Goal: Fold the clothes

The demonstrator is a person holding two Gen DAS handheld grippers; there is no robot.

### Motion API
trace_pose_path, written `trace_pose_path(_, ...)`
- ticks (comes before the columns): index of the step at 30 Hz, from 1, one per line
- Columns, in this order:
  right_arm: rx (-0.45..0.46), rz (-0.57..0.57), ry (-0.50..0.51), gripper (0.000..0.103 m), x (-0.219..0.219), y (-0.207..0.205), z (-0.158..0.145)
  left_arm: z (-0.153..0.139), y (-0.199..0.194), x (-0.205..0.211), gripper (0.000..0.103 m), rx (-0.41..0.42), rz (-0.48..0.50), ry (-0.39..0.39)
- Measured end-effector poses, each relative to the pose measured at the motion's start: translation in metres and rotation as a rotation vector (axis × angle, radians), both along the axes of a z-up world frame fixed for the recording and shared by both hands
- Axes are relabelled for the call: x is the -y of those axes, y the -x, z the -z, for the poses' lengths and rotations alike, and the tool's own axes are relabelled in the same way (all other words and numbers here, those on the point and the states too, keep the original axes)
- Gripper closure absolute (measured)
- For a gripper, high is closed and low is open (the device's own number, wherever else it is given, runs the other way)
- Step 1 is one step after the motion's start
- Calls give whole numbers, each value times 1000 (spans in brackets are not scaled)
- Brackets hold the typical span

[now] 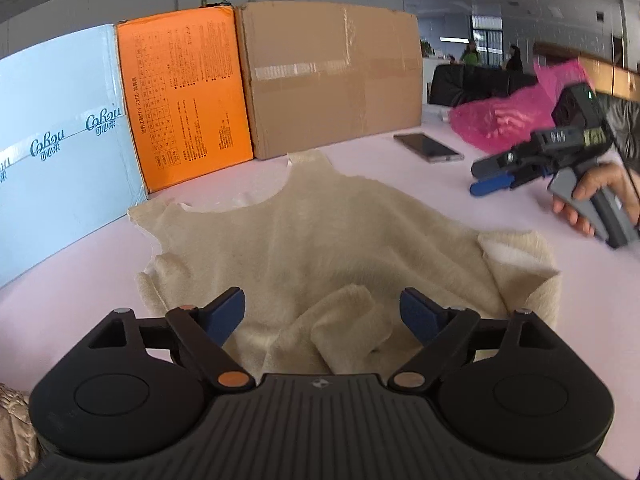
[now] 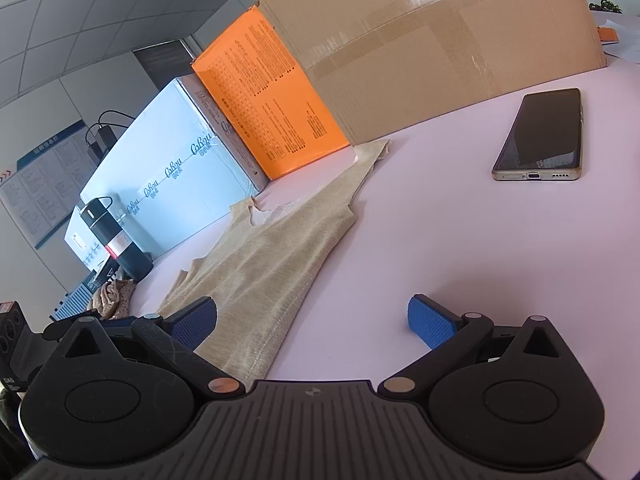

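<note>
Left gripper point(image 1: 322, 312) unclenched, straddling crumpled hem of cream garment point(image 1: 320, 232) directly ahead. Garment spread on table point(image 1: 80, 280), neckline toward orange box point(image 1: 188, 92). Right gripper point(image 2: 312, 320) also released, empty, beside garment's side edge, slightly farther.

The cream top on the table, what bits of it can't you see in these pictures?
- Left wrist view: the near hem of the cream top is hidden behind the left gripper body.
- Right wrist view: its near corner lies behind the right gripper body; the far strap runs behind the orange box.
- Both views: the white neck label is too small to read.
- Both views: the underside, against the table.
</note>
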State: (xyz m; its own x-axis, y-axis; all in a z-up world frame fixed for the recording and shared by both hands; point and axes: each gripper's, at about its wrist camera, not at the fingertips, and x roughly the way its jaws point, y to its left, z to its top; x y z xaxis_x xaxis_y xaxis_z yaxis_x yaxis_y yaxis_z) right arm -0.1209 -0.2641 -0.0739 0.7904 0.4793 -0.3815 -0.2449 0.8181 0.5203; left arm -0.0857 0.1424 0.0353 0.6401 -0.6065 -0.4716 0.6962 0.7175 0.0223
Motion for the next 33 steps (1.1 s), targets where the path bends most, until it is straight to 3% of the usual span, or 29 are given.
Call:
trace_pose_path(3,1,0,-2,0,0,0,0,-5,-9,-5,20,-44,-41,48)
trace_pose_path(5,1,0,-3,0,0,0,0,-3,-11,-3,23,-37,-66,18)
trace_pose_path(10,2,0,-7,0,0,1,0,8,-13,4,62,-49,-70,-93)
trace_pose_path(17,2,0,-12,0,2,0,0,11,-10,10,62,-29,-65,-131)
trace_pose_path(18,2,0,-13,0,2,1,0,11,-8,9,67,-24,-56,-130)
trace_pose_path(19,2,0,-14,0,2,1,0,10,-6,9,85,-19,-47,-129)
trace_pose_path(20,2,0,-15,0,2,1,0,9,-4,8,95,-12,-41,-129)
trace_pose_path(21,3,0,-16,0,2,1,0,7,-2,7,98,5,-42,-127)
trace_pose_path(33,3,0,-23,0,3,0,0,-24,38,-70,100,-5,8,82)
